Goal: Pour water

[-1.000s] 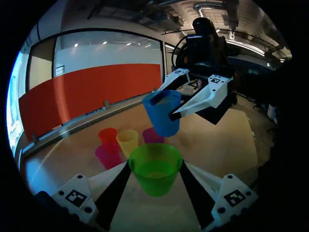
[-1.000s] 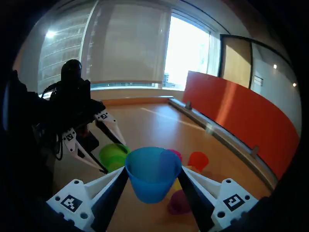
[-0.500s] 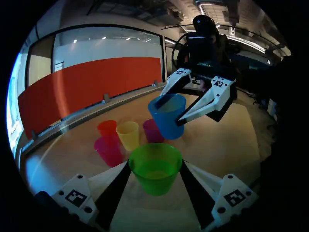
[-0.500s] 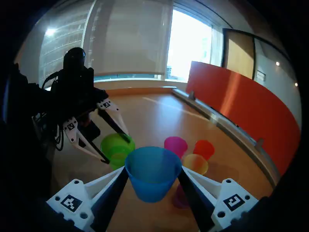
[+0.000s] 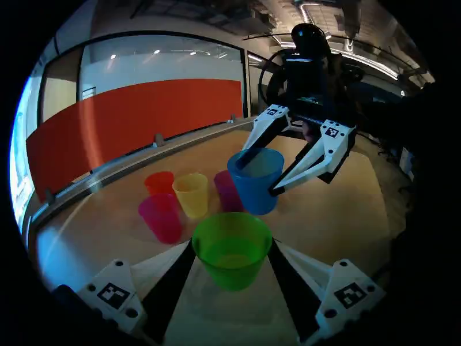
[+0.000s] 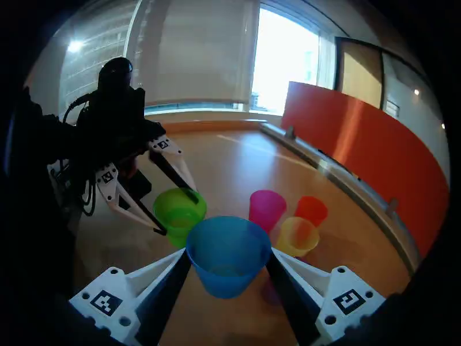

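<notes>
1. The left tool (image 5: 231, 245) is clenched on a green cup (image 5: 231, 262). Both white fingers press the cup's sides just under its rim, and the cup stands upright with its mouth facing up.
2. The right tool (image 6: 228, 254) grasps a blue cup (image 6: 227, 268) in the same way, one finger on each side, with the cup upright.
3. In the left gripper view, the right tool reaches in from the far side and angles downward. Its blue cup hangs low, beyond the green cup and slightly to its right. The two cups are near each other but apart.
4. It is not clear whether the blue cup's base touches the wooden worktop (image 5: 340, 202).
5. Each cup's bottom looks a shade paler than its wall. Whether that is water cannot be told.
6. Four more cups stand upright in a close cluster on the worktop: a pink cup (image 5: 161, 218), a yellow cup (image 5: 192, 195), a red cup (image 5: 158, 181) and a purple cup (image 5: 225, 190).
7. The purple cup is just beside the blue cup, on its left in the left gripper view.
8. A long red panel (image 5: 132, 121) runs along the worktop's far edge, and a bright window (image 6: 282, 63) lies beyond the worktop in the right gripper view.
</notes>
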A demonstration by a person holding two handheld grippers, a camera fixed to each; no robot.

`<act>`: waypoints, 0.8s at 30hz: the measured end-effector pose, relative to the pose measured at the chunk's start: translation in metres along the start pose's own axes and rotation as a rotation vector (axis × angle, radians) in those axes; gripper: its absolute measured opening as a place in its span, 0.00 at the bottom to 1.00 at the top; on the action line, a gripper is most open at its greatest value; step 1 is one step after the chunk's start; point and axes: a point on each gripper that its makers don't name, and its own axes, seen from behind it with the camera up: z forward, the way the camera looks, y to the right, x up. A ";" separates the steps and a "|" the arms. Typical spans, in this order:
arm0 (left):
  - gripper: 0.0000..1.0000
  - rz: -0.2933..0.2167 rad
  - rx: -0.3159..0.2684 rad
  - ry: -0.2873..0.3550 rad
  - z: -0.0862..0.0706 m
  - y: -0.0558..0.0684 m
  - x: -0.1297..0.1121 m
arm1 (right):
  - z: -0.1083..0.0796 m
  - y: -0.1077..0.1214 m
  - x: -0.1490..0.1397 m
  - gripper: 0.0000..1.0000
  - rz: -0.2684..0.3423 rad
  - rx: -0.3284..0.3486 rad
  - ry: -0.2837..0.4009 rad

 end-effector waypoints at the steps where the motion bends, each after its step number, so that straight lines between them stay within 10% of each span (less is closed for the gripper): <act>1: 0.87 0.000 -0.001 -0.002 0.001 0.000 -0.001 | 0.001 0.000 -0.002 0.92 0.001 0.002 -0.003; 24: 0.87 0.003 -0.012 -0.067 0.009 0.001 -0.023 | 0.014 -0.010 -0.039 0.92 -0.024 0.029 -0.069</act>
